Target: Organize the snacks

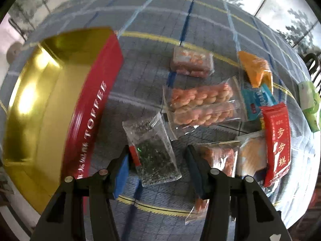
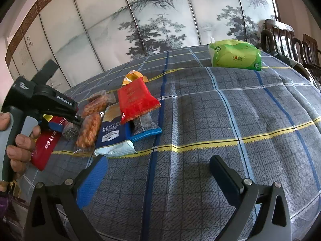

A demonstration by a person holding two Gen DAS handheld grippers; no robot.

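Note:
A red toffee tin (image 1: 88, 108) with a gold inside stands open on the left of the checked tablecloth; it also shows in the right wrist view (image 2: 45, 144). My left gripper (image 1: 157, 160) is open, its jaws astride a clear packet of dark green seaweed (image 1: 154, 156). Beside it lie clear packs of orange twists (image 1: 200, 104), a red packet with gold characters (image 1: 277, 140), an orange packet (image 1: 254, 68) and a blue packet (image 1: 256, 100). My right gripper (image 2: 158, 172) is open and empty over bare cloth, right of the snack pile (image 2: 120, 120).
A green tissue pack (image 2: 234, 55) stands at the table's far right. Dark wooden chairs (image 2: 291, 40) stand behind it. A painted folding screen (image 2: 150, 16) backs the table. The hand-held left gripper (image 2: 40, 100) shows at the left of the right wrist view.

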